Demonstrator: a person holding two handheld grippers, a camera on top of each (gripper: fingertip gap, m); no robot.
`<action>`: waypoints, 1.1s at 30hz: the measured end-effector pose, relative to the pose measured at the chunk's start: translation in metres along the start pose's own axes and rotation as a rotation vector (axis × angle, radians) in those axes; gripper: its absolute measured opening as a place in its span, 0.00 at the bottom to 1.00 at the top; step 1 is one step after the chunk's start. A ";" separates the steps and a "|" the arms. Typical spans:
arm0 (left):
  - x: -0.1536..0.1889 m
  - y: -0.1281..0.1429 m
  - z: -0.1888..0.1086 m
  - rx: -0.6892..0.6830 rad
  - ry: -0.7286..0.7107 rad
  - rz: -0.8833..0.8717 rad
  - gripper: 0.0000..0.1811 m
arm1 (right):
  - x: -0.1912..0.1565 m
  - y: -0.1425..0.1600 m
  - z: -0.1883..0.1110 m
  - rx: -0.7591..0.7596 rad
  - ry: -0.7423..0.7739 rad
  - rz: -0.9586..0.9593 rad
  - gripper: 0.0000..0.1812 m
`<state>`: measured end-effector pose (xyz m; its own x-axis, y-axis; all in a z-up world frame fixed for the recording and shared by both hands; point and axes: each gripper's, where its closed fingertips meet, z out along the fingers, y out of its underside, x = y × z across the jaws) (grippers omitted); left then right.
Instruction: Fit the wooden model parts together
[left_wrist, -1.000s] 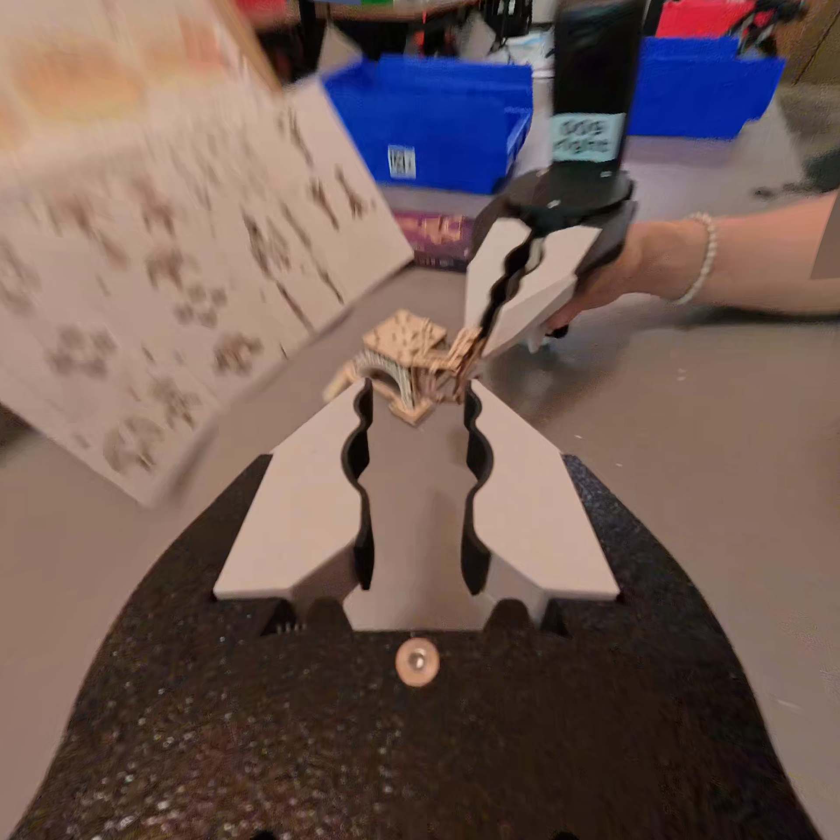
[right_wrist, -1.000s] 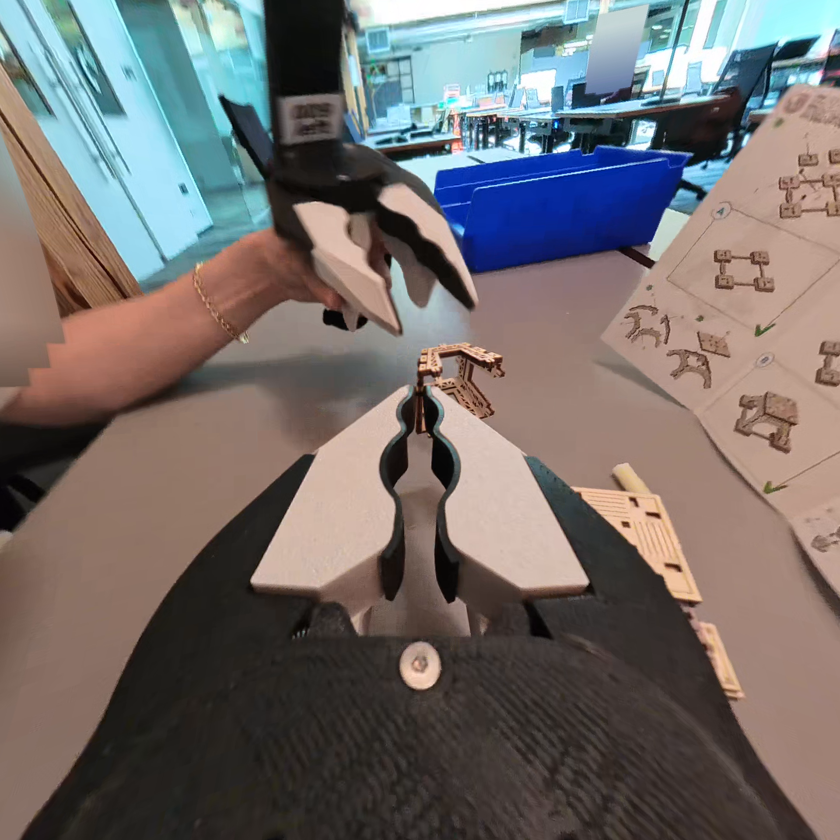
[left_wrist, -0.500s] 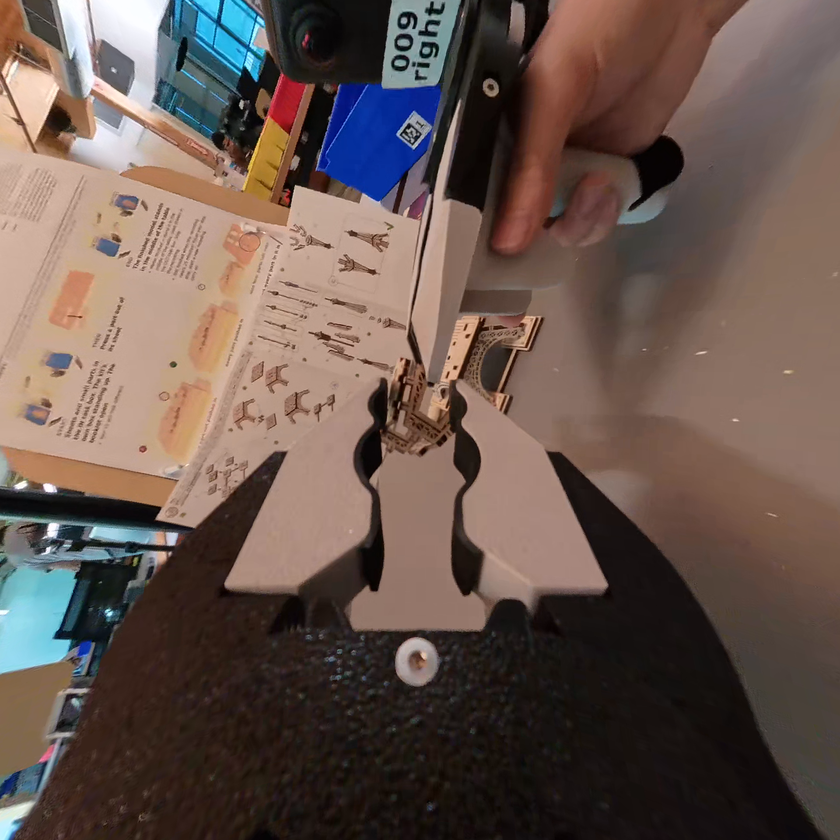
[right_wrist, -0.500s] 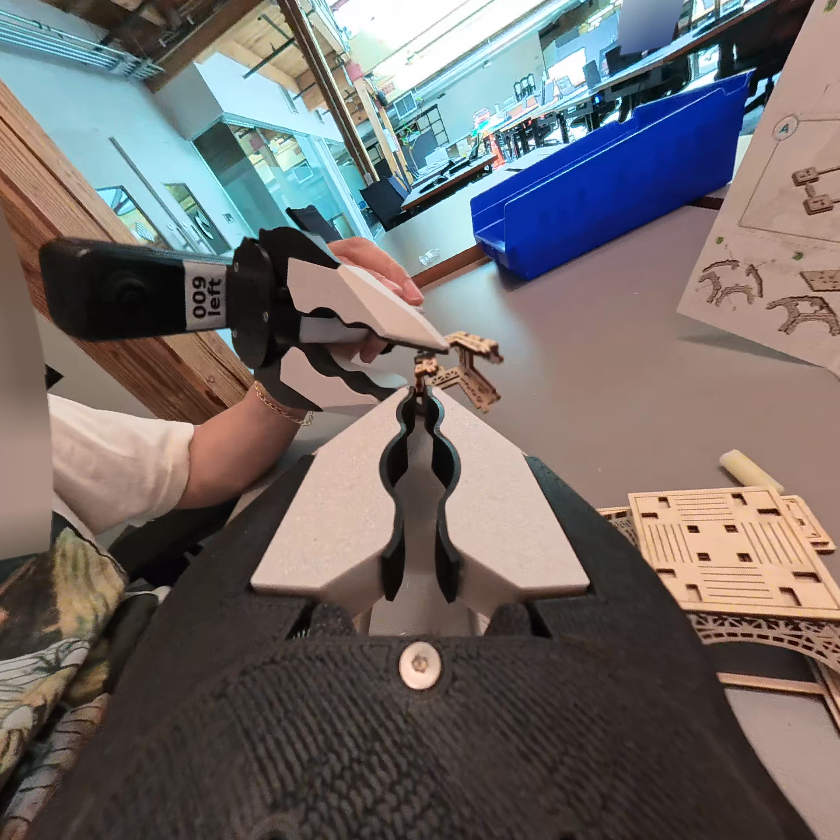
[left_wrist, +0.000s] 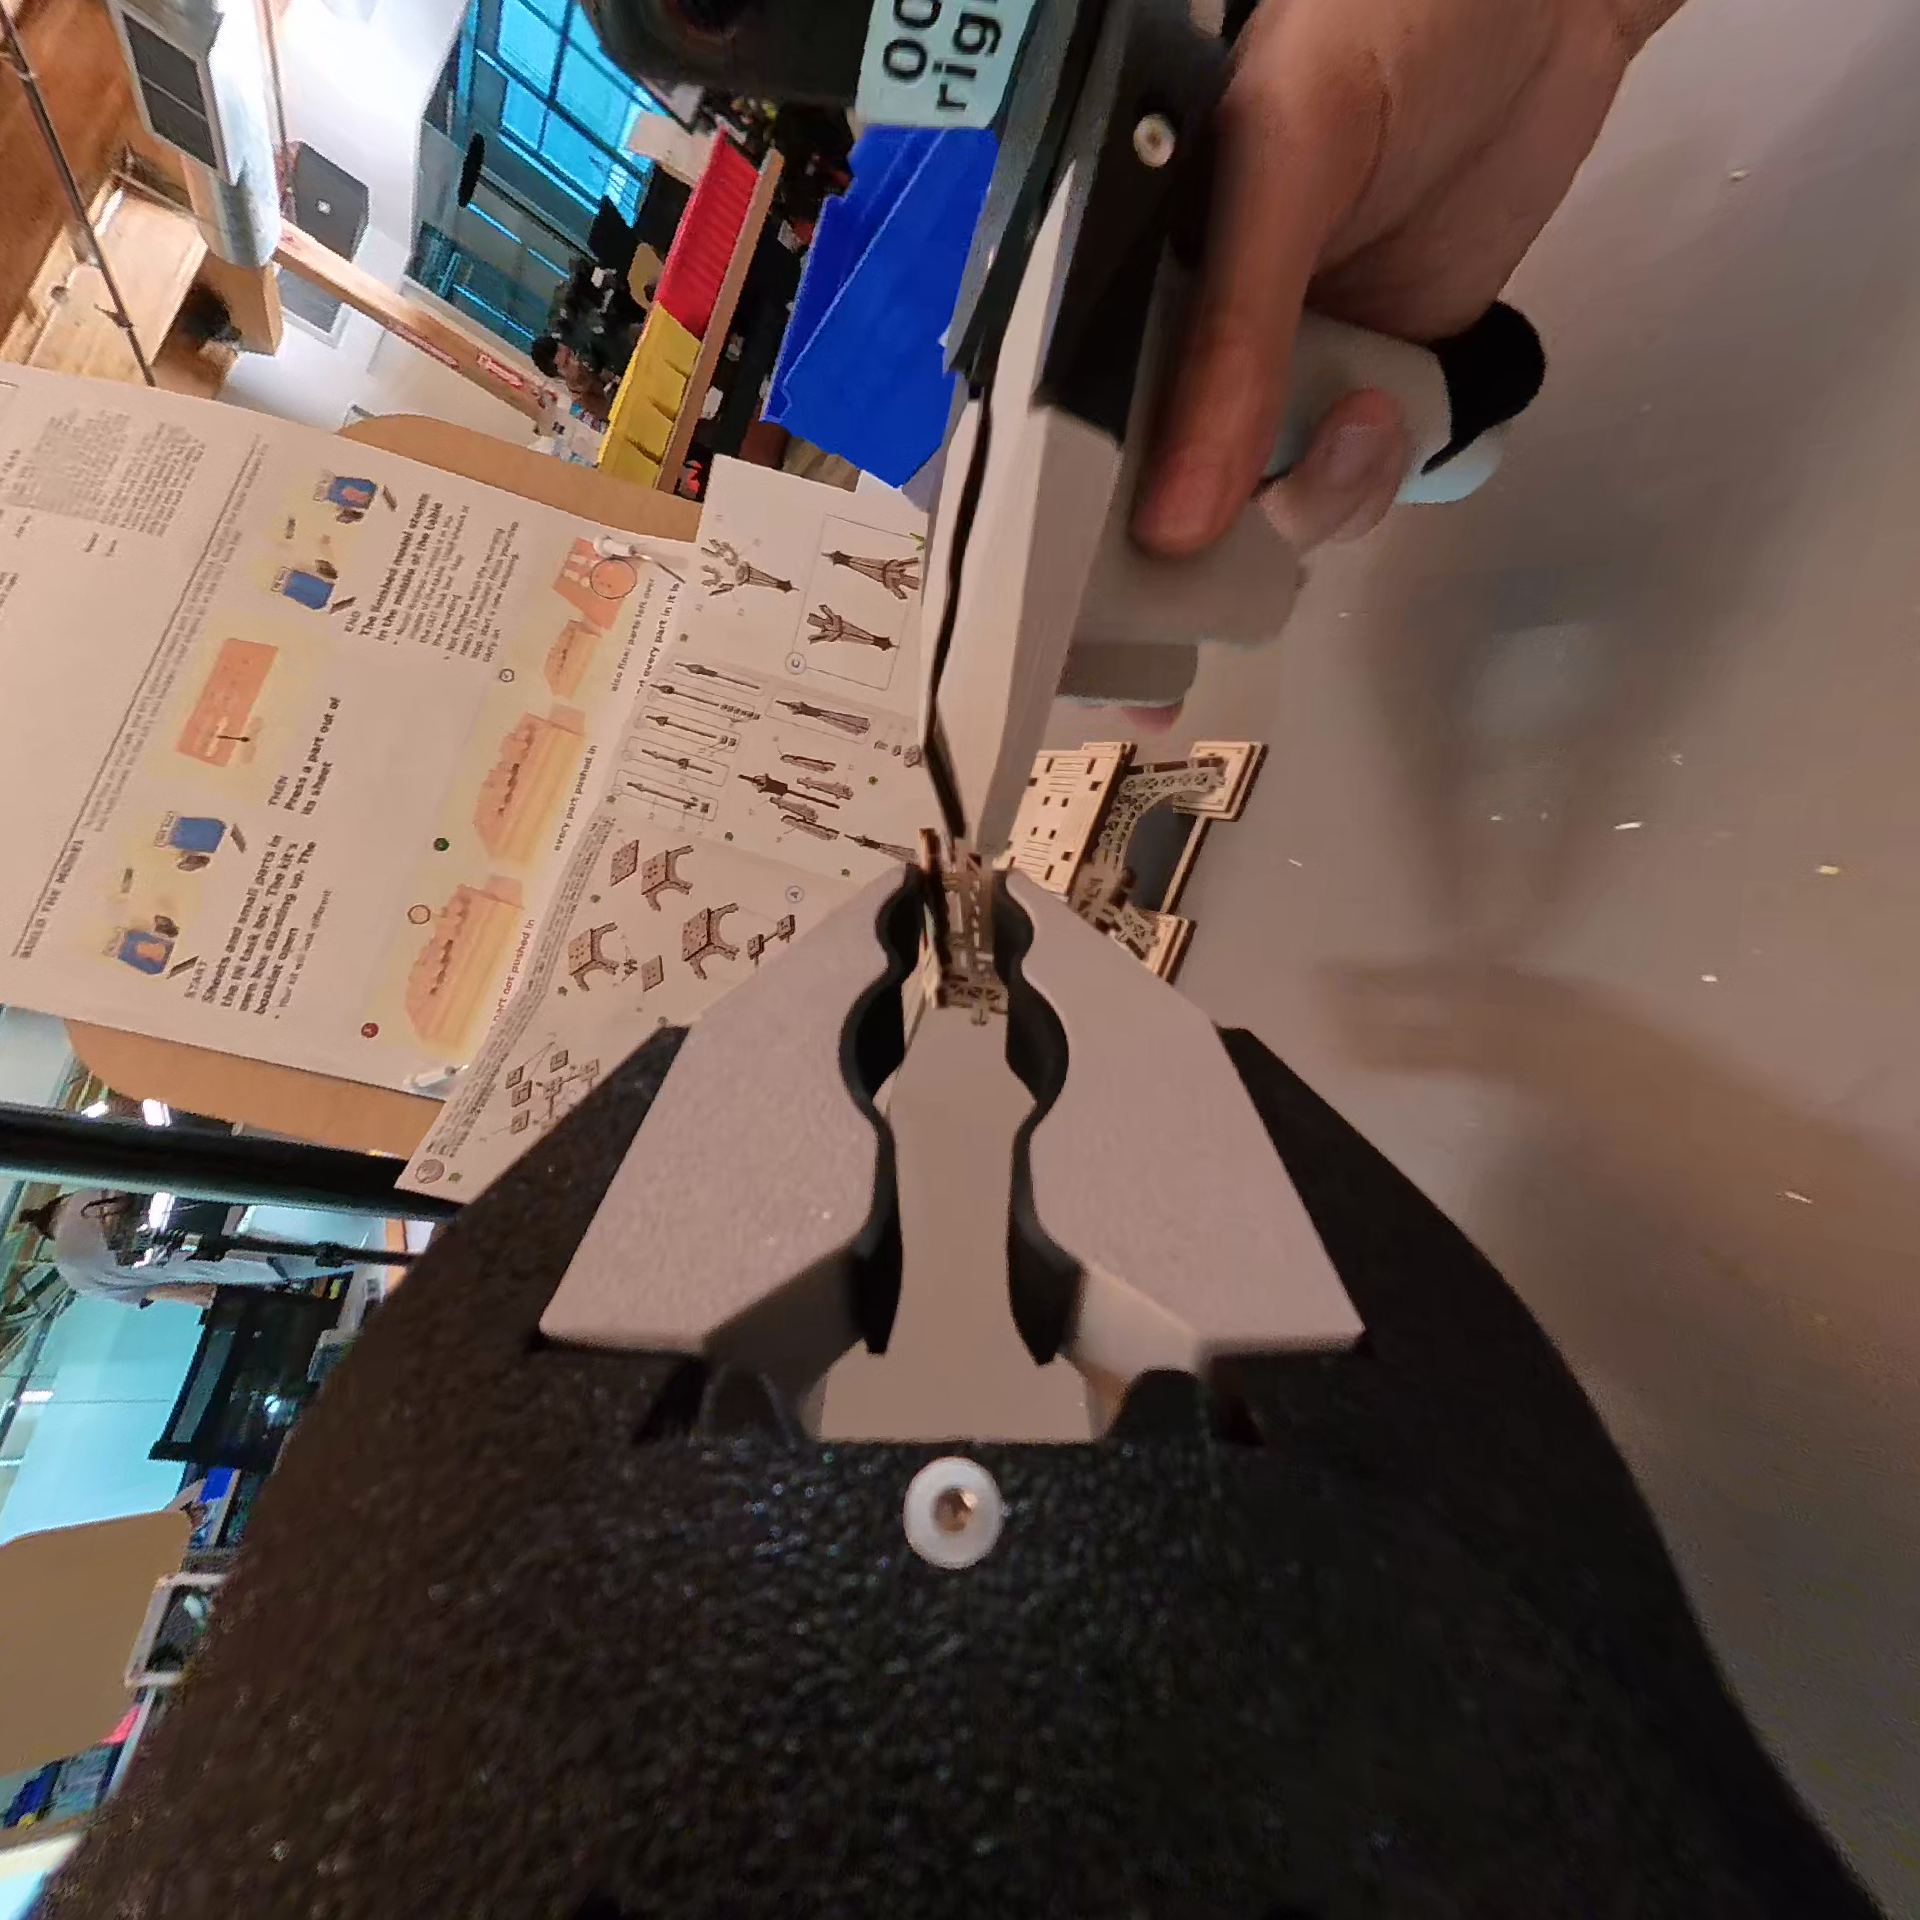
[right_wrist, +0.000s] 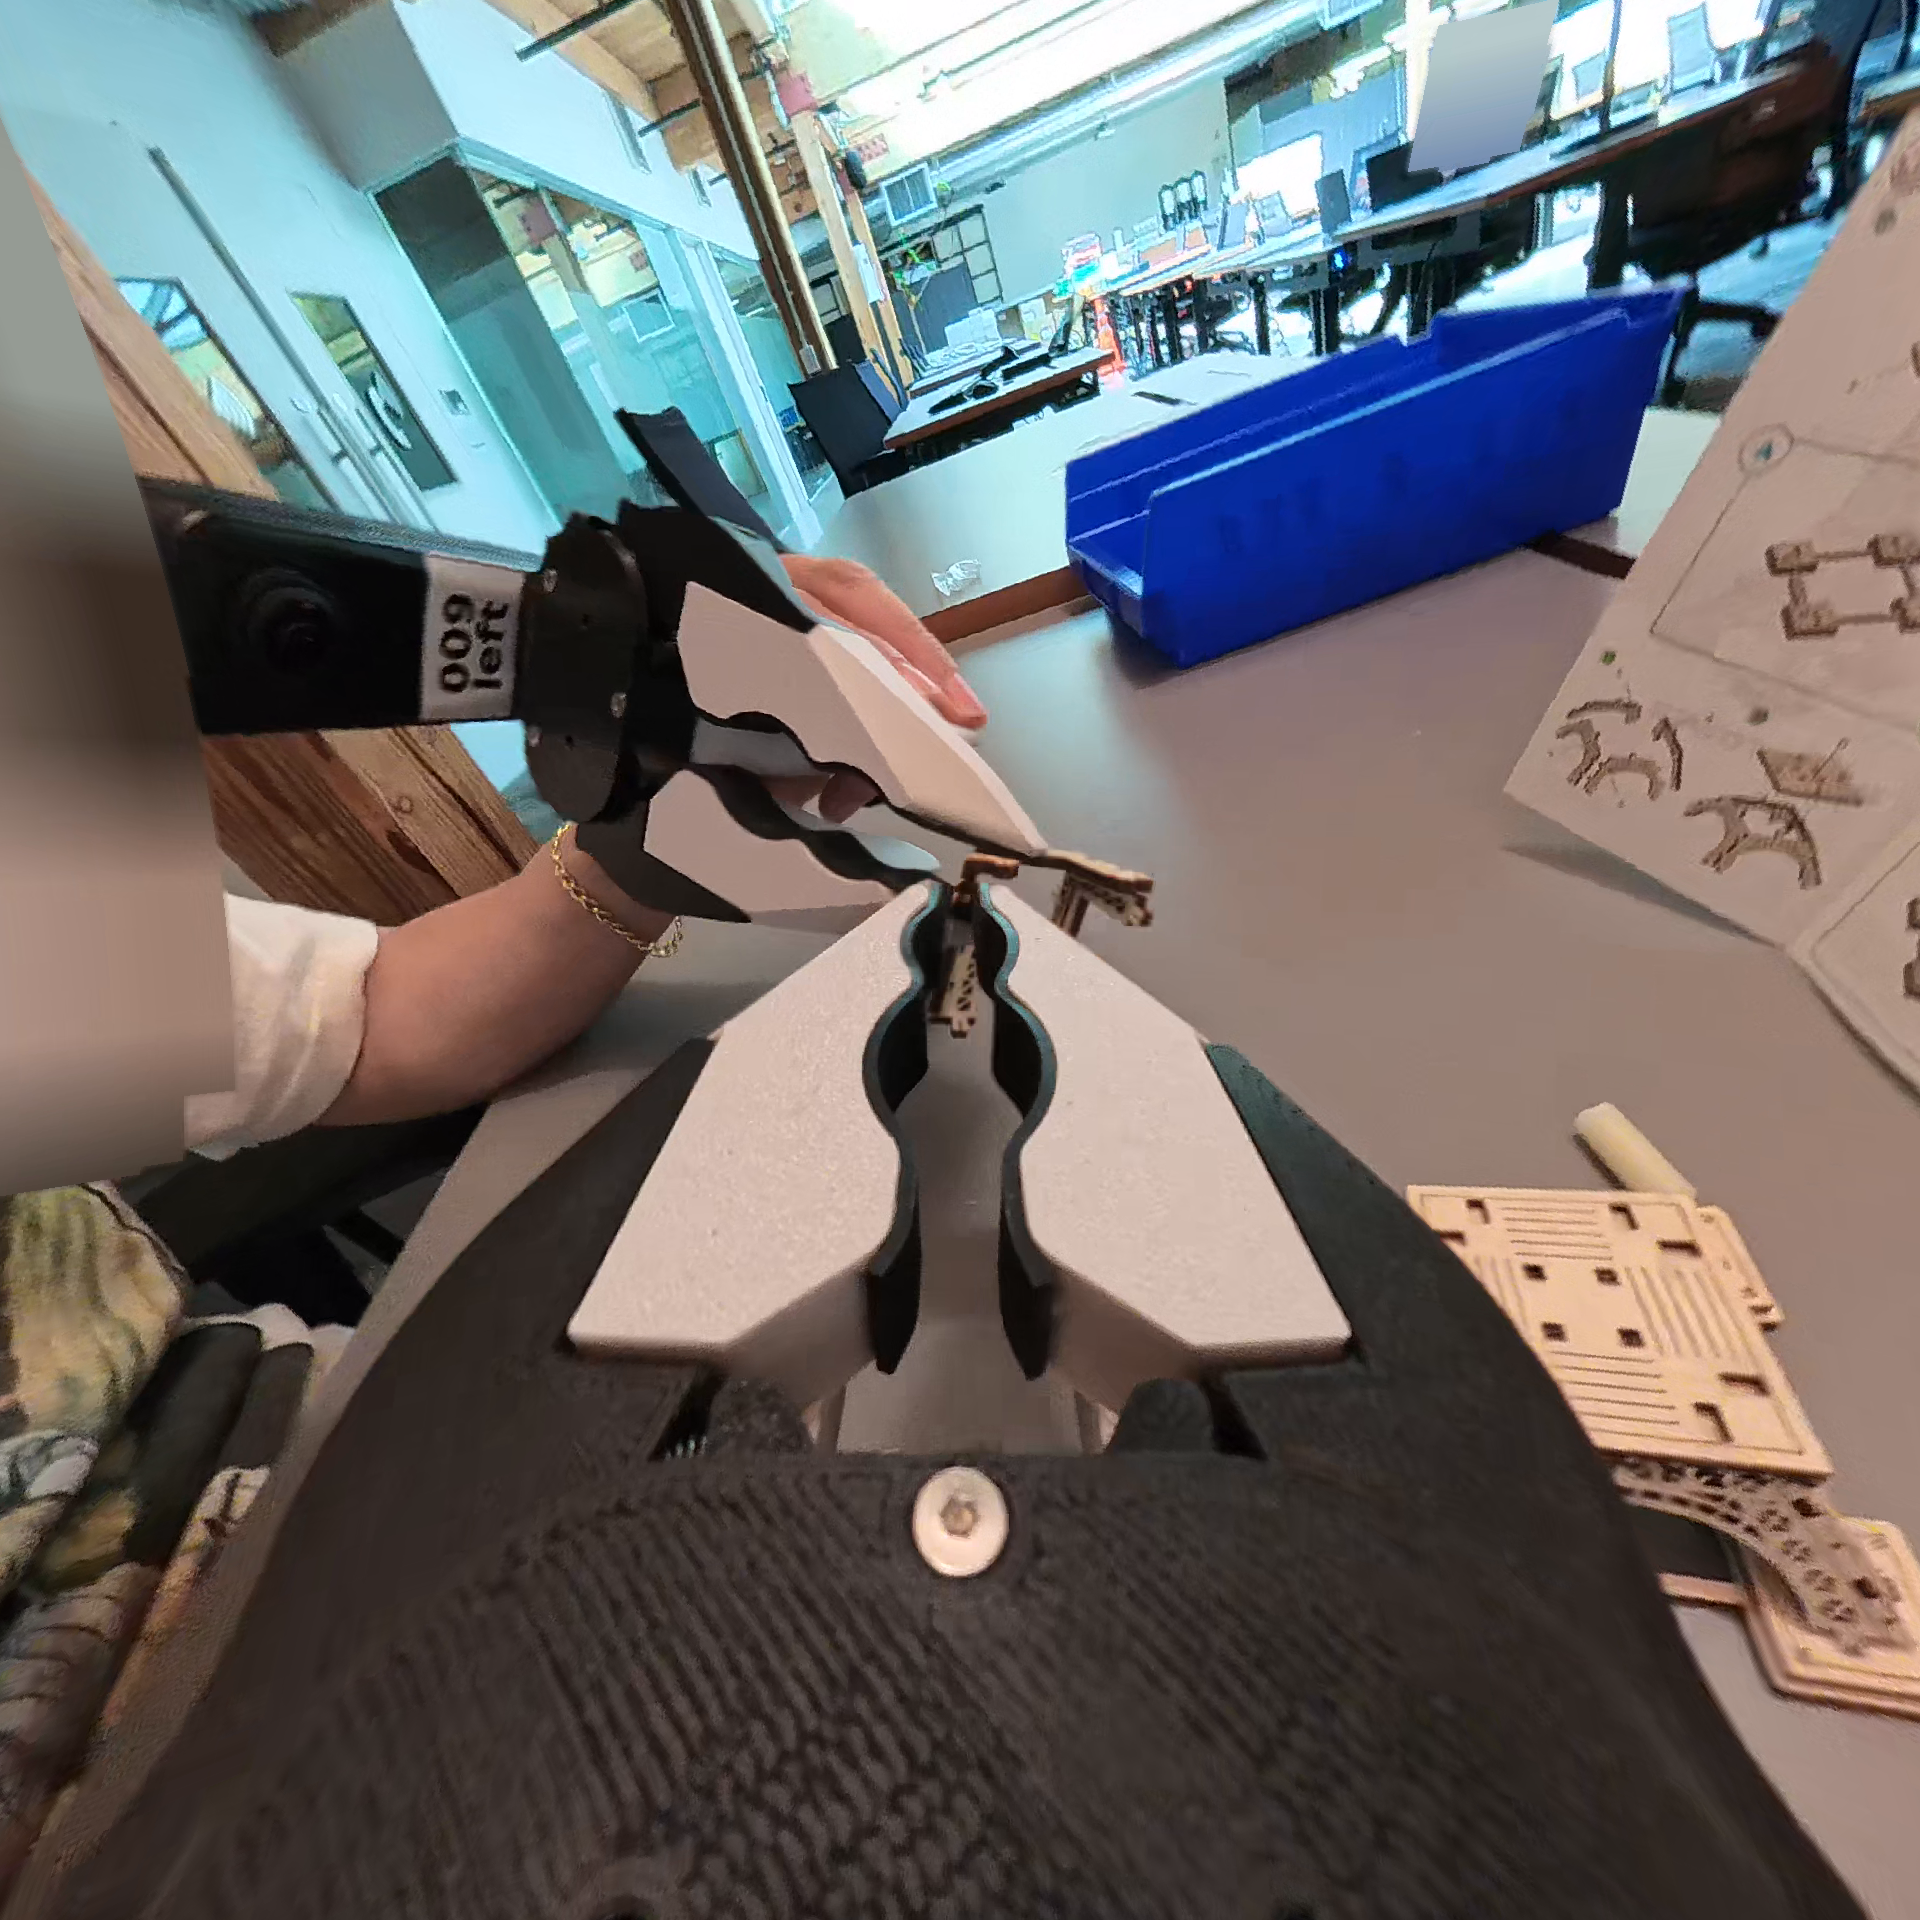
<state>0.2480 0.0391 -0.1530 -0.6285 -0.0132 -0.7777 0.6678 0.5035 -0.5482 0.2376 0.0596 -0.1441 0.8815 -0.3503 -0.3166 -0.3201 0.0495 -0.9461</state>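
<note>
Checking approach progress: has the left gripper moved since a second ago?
Yes. In the right wrist view the left gripper dropped from above the blue bin and tipped sideways onto the wooden model part.

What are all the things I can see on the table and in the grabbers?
small wooden model piece: one, light tan lattice, pinched between both grippers' tips above the table
flat wooden model parts: a small stack, pale tan, on the table right of the right gripper
instruction sheet: one big folded sheet, white with drawings, on the table's far side
blue bin: one, bright blue, farther back on the table
small stick: one, cream, on the table beside the flat parts
table: one, grey
left gripper: one, black with grey fingers, closed on the small piece
right gripper: one, same colours, closed on the same piece
</note>
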 end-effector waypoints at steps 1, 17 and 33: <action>-0.002 0.002 0.000 -0.003 -0.008 -0.003 0.06 | -0.002 -0.002 -0.003 -0.004 -0.007 -0.039 0.04; 0.007 -0.010 -0.002 0.115 0.061 -0.059 0.06 | 0.003 -0.007 -0.015 -0.176 0.310 -1.132 0.04; 0.013 -0.016 -0.007 0.165 0.115 -0.080 0.06 | 0.000 -0.004 -0.009 -0.224 0.428 -1.505 0.05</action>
<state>0.2265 0.0368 -0.1519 -0.7169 0.0557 -0.6949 0.6645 0.3564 -0.6569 0.2362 0.0507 -0.1395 0.2797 -0.1791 0.9432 0.6448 -0.6928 -0.3228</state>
